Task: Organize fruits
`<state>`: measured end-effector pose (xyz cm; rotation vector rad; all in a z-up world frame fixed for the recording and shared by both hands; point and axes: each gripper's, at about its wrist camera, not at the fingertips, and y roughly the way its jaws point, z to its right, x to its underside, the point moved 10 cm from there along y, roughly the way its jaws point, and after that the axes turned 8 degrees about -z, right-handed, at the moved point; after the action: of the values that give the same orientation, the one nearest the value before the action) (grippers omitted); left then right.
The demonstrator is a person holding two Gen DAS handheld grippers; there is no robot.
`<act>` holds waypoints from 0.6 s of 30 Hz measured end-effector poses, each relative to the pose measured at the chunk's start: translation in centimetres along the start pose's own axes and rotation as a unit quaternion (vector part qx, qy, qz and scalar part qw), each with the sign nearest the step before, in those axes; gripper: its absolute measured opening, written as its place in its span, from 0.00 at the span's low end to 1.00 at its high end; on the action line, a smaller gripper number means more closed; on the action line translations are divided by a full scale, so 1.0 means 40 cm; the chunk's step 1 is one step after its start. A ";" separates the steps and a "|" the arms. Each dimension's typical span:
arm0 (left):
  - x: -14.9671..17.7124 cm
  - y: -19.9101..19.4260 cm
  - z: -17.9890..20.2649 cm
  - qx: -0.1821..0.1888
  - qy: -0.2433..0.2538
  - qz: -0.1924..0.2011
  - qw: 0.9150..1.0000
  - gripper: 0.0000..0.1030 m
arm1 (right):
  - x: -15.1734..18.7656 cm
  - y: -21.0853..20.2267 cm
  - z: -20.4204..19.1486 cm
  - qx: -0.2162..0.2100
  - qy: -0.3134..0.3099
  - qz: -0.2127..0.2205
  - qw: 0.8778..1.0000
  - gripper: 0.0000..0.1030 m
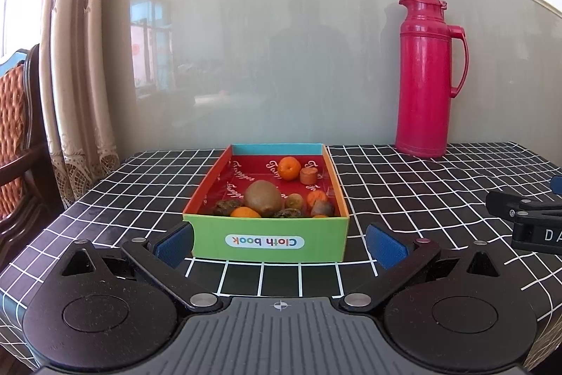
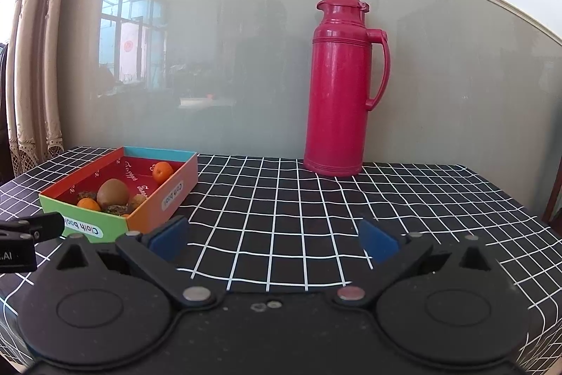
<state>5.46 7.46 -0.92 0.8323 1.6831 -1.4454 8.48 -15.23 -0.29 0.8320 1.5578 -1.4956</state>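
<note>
A colourful cardboard box (image 1: 268,239) labelled "Cloth book" sits on the checked tablecloth, seen also in the right wrist view as the box (image 2: 116,229) at the left. Inside lie a brown kiwi (image 1: 263,197), a mandarin (image 1: 289,168) at the back, an orange cylinder piece (image 1: 309,175), and several small orange and dark fruits along the front. My left gripper (image 1: 279,243) stands open, its blue pads (image 1: 174,243) flanking the box's near wall. My right gripper (image 2: 272,239) is open over bare cloth right of the box, holding nothing.
A tall red thermos jug (image 1: 426,76) stands at the back right against a glossy grey wall panel. The black-and-white grid tablecloth (image 2: 316,199) spreads right of the box. A curtain (image 1: 77,58) and a wooden chair (image 1: 17,129) are at the left.
</note>
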 end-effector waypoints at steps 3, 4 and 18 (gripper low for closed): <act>0.000 -0.001 -0.001 0.000 0.000 0.000 1.000 1.00 | -0.001 0.000 -0.001 0.000 0.000 0.000 1.000 1.00; 0.000 -0.001 -0.002 0.000 -0.001 0.001 1.000 1.00 | -0.001 0.000 -0.001 0.000 -0.001 0.000 1.000 1.00; 0.000 0.000 -0.001 0.001 -0.001 0.001 1.000 1.00 | -0.001 0.000 -0.004 0.000 -0.002 0.001 1.000 1.00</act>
<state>5.45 7.50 -0.90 0.8329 1.6795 -1.4465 8.50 -15.07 -0.28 0.8288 1.5546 -1.4950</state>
